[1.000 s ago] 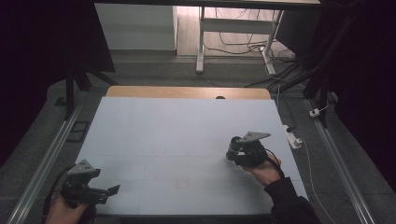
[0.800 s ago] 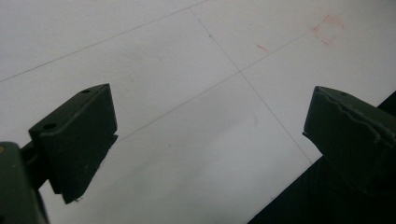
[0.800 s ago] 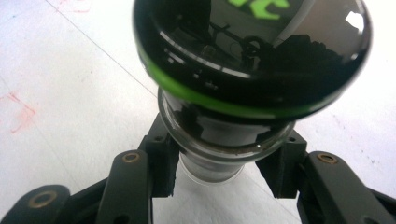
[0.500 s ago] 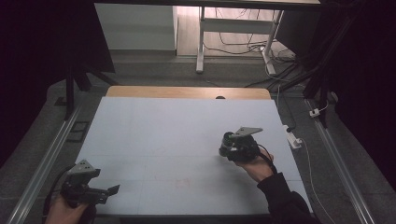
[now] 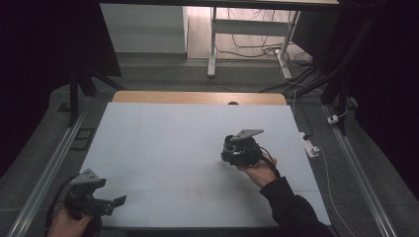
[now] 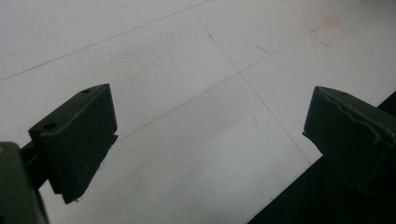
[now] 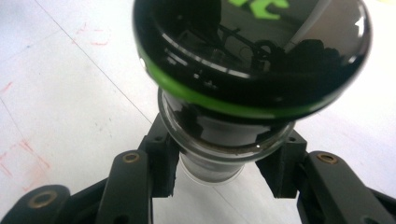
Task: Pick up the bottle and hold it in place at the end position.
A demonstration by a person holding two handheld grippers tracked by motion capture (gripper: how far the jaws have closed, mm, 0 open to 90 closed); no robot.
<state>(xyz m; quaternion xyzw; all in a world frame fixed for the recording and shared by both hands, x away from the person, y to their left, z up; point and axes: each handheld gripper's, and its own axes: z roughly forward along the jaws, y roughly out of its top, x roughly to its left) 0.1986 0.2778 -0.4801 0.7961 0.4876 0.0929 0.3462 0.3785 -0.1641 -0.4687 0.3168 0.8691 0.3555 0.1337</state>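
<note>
1. Black glossy jar (image 7: 243, 79) with green band, clamped at its clear neck by right gripper (image 7: 219, 175); carried over mid-right of white table (image 5: 163, 138).
2. Left gripper (image 6: 210, 140) jaws wide, nothing between; parked at near-left table edge.
3. Progress: pickup done; set-down left, judging by the lifted jar; destination unclear.

Left gripper (image 5: 116, 201), lower left of the high view: jaws spread wide, nothing between. Right gripper (image 5: 228, 154), right of centre: jaws clamped, forearm entering from the lower right.
</note>
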